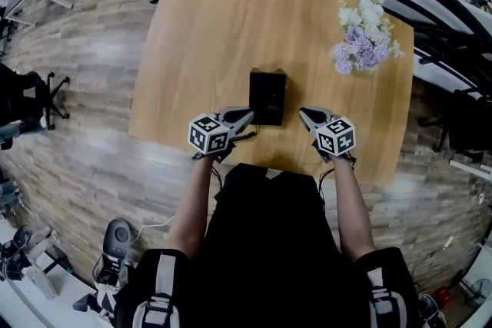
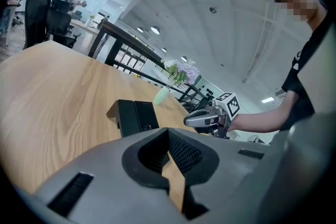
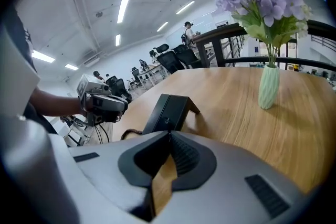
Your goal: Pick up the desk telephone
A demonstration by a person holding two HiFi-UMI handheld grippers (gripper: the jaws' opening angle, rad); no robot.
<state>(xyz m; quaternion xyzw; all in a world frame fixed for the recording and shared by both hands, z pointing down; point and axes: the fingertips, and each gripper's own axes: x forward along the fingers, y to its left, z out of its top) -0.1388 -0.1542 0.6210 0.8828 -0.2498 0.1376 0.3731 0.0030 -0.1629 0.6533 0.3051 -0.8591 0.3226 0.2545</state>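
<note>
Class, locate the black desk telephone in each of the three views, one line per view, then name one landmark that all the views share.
Head view: the desk telephone sits at the centre, on the wooden table.
Left gripper view: left of centre, in the lower half.
Right gripper view: centre, slightly below the middle.
Shared landmark: the vase of purple flowers, visible in all three.
</note>
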